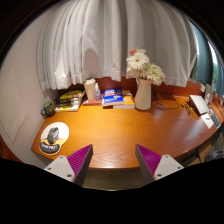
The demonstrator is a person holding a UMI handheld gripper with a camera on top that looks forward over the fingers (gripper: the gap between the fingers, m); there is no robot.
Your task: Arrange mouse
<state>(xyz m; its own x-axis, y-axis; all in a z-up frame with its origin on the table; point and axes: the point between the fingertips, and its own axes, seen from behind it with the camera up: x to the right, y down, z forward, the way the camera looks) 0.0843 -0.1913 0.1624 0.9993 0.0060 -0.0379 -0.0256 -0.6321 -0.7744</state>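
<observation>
A dark mouse [51,135] lies on a round white mouse pad [52,138] at the left of the wooden desk [120,130], beyond and left of my left finger. My gripper [113,160] is open and empty, held above the desk's near edge. The purple pads [79,158] stand wide apart with only bare desk between them.
A white vase of flowers [144,92] stands at the back middle. Blue books [114,97] and a white cup [93,90] are left of it. A tray [69,100] and a dark jar [47,107] sit further left. A laptop [203,105] is at the right. White curtains hang behind.
</observation>
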